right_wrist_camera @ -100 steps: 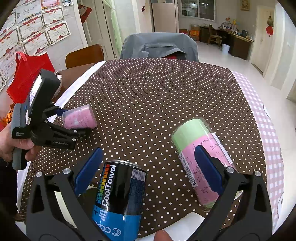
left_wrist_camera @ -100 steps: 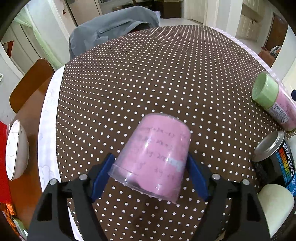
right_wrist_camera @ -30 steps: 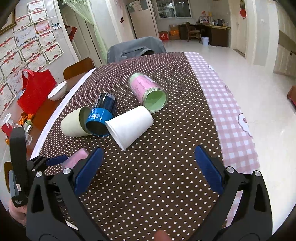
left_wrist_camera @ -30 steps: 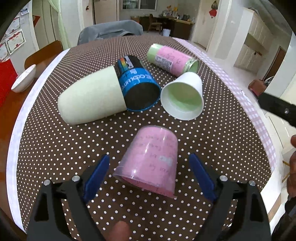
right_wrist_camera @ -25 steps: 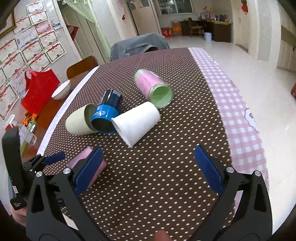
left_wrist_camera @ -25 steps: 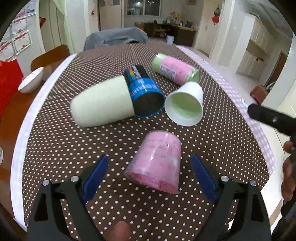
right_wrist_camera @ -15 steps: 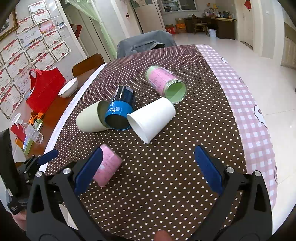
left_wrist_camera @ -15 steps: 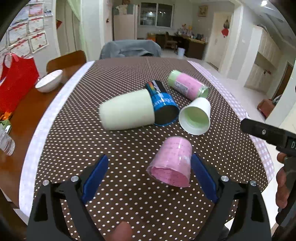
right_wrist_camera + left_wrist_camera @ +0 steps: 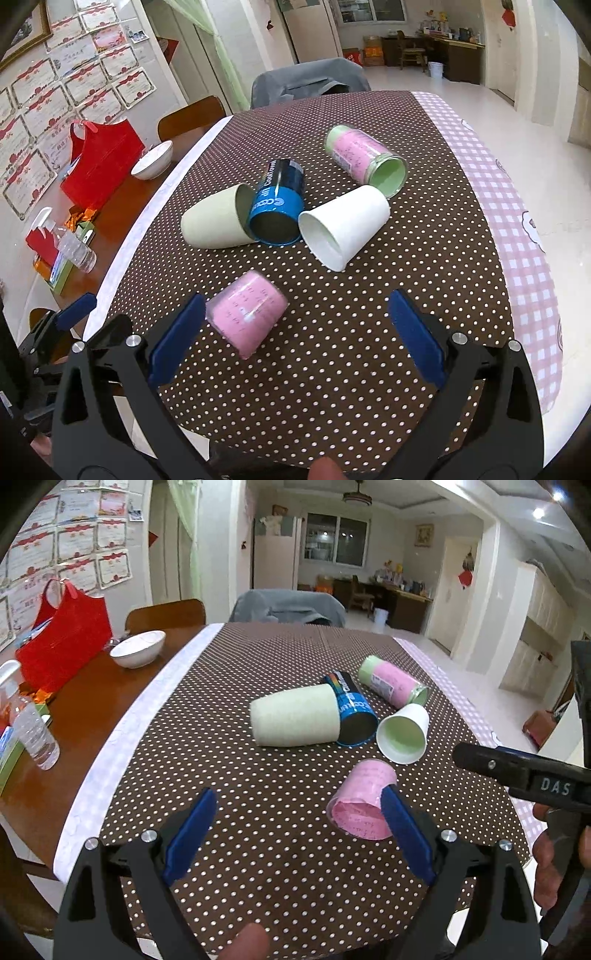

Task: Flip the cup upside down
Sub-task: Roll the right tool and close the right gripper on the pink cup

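Note:
A small pink cup (image 9: 364,799) stands mouth-down on the brown polka-dot tablecloth (image 9: 258,775) near the table's front edge; it also shows in the right wrist view (image 9: 246,309). My left gripper (image 9: 295,830) is open and empty, pulled back above the front edge, with its right finger in front of the cup. My right gripper (image 9: 295,336) is open and empty, with its left finger just left of the cup. Part of the right gripper shows at the right of the left wrist view (image 9: 524,779).
Several cups lie on their sides mid-table: a pale green cup (image 9: 216,221), a blue-black can (image 9: 277,203), a white paper cup (image 9: 343,225) and a pink-and-green tumbler (image 9: 364,158). On the bare wood at the left are a white bowl (image 9: 137,653), a red bag (image 9: 62,635) and a water bottle (image 9: 35,734).
My left gripper let go of the pink cup, left it mouth-down on the cloth and drew back and up. My right gripper also pulled back; both views widened.

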### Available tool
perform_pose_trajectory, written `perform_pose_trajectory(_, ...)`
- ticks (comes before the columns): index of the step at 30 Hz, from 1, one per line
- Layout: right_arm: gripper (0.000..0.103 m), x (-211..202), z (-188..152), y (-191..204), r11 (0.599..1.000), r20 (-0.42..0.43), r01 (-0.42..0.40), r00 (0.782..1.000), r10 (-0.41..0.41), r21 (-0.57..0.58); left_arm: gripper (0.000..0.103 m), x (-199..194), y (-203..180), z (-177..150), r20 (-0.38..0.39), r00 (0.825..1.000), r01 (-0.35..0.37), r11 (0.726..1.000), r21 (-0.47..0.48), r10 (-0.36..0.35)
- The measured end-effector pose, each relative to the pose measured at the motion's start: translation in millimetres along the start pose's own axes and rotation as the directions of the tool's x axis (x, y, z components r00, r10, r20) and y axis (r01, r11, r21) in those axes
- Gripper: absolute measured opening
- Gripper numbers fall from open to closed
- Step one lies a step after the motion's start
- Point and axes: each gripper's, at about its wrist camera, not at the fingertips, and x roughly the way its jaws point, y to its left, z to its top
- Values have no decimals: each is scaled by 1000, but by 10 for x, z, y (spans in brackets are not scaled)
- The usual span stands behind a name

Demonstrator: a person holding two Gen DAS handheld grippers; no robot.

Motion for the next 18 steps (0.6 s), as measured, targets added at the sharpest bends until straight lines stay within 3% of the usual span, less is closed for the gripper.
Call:
perform_pose_trajectory(10,97,268,11,54,995,-121,-49,991,59,83,89,-82,241,-118,45,998,-50,998,-35,51)
perform_pose_trajectory(18,97,719,19,-13,962,-278,-93,946,166,259,89,76,381,-188,39,995,-92,995,-44,94)
